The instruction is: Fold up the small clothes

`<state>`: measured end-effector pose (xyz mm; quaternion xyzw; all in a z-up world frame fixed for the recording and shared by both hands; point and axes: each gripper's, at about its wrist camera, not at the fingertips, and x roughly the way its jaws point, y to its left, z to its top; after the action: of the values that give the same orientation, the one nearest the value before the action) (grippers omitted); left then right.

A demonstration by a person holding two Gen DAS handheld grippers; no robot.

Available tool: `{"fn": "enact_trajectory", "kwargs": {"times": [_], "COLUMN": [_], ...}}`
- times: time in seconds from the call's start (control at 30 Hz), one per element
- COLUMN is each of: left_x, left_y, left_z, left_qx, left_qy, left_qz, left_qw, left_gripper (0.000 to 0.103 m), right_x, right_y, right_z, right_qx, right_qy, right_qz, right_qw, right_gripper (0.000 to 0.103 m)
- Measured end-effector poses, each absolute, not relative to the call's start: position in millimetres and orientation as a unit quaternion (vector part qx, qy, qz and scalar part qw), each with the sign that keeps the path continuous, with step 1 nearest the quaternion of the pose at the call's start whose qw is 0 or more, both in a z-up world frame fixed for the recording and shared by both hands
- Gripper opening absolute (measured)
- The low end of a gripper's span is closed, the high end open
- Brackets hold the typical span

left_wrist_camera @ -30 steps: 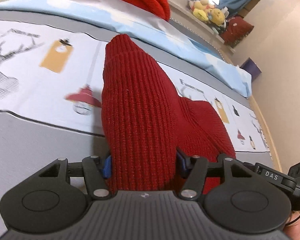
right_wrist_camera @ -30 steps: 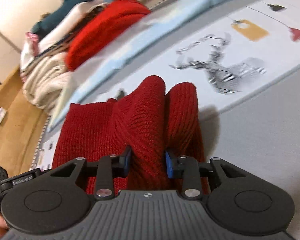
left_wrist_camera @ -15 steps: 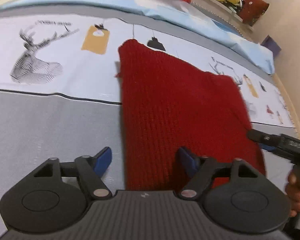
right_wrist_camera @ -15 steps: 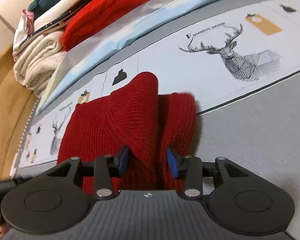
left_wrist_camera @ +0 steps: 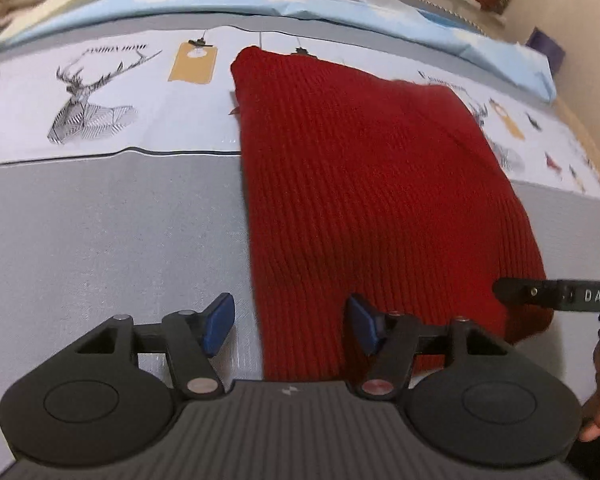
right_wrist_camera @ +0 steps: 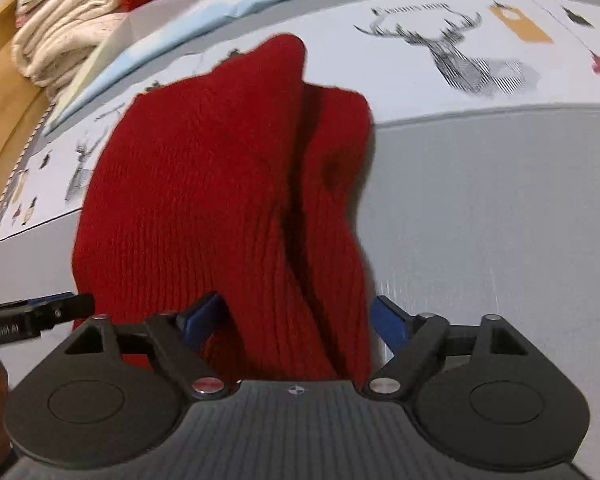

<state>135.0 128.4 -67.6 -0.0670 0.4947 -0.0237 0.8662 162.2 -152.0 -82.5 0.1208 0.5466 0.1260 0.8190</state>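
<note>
One red knit garment (left_wrist_camera: 372, 184) lies between two hand-held grippers, left (left_wrist_camera: 290, 326) closing, right (right_wrist_camera: 298, 320) opening, neither gripping.

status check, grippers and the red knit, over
left gripper closing, fingers clear. right gripper opening, fingers off the red knit. knit down on the bed cover. nothing blocking.

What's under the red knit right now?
The red knit lies on the bed cover, across its grey band and part of the white printed strip. Anything between its own folded layers is hidden.
</note>
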Motion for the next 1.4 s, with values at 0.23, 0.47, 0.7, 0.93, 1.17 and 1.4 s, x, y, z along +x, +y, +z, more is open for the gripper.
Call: {"fn": "enact_trajectory", "kwargs": {"times": [0.23,0.47,0.7,0.93,1.17,1.4], "left_x": [102,28,-31,-43,-28,-16], "left_y": [122,108,77,65,67,58], "left_z": [-32,29,37,15,0,-9], "left_qx": [-0.046,-0.022,-0.015,-0.021,-0.014,-0.012], "left_qy": [0.470,0.346,0.325,0.345,0.345,0.355], "left_qz": [0.032,0.017,0.046,0.055,0.043,0.032], "left_qw": [0.881,0.938,0.944,0.937,0.938,0.934], "left_gripper": [0.085,0.085,0.086,0.086,0.086,0.086], "right_x": [130,62,-2,-6,4,8], "right_y": [-156,-161,-159,-154,-149,-143], "right_z": [-52,19,31,24,15,9], "right_qx": [0.094,0.074,0.035,0.015,0.022,0.021], "right_qy": [0.517,0.378,0.317,0.323,0.350,0.357], "right_qz": [0.102,0.113,0.103,0.082,0.065,0.073], "right_qw": [0.844,0.916,0.942,0.943,0.934,0.931], "right_gripper": [0.087,0.087,0.096,0.099,0.099,0.099]}}
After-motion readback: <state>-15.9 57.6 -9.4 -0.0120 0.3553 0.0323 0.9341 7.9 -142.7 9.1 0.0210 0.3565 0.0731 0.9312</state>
